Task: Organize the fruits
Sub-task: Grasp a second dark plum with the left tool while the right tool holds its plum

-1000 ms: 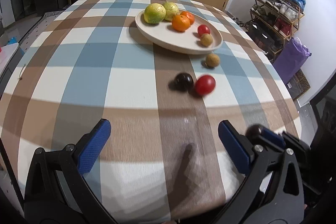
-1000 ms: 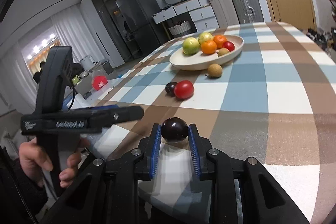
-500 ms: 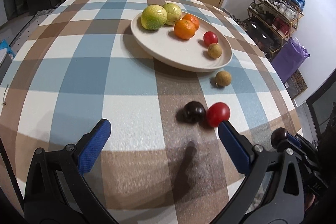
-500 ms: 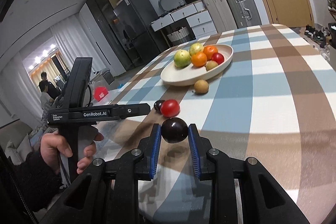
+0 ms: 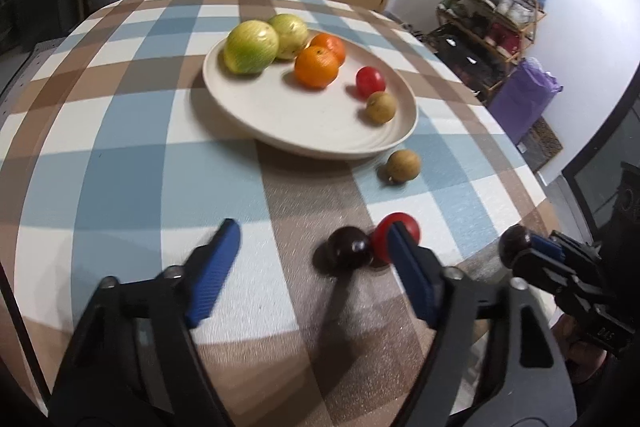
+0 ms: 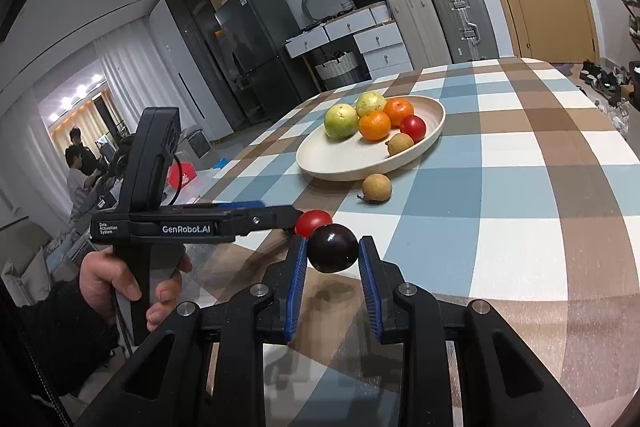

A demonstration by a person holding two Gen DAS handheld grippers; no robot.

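Note:
A cream plate (image 5: 320, 123) (image 6: 340, 163) holds two green fruits, two oranges, a red tomato and a brown longan. On the checked cloth lie another longan (image 5: 403, 166) (image 6: 377, 188), a red tomato (image 5: 384, 239) (image 6: 313, 221) and a dark plum (image 5: 348, 253). My left gripper (image 5: 316, 259) is open, low over the cloth, its right finger just in front of the tomato, the plum between its fingers. My right gripper (image 6: 333, 259) is shut on a second dark plum (image 6: 333, 247) (image 5: 514, 247), held above the cloth right of the left gripper.
The round table's edge (image 5: 536, 187) curves close on the right. A shoe rack (image 5: 492, 11) and a purple bag (image 5: 524, 99) stand beyond it. Suitcases (image 6: 440, 23), drawers and a fridge (image 6: 248, 55) line the far wall.
My left gripper has moved forward toward the loose plum and tomato, which now sit at its fingertips. My right gripper has carried its plum forward, nearer the plate.

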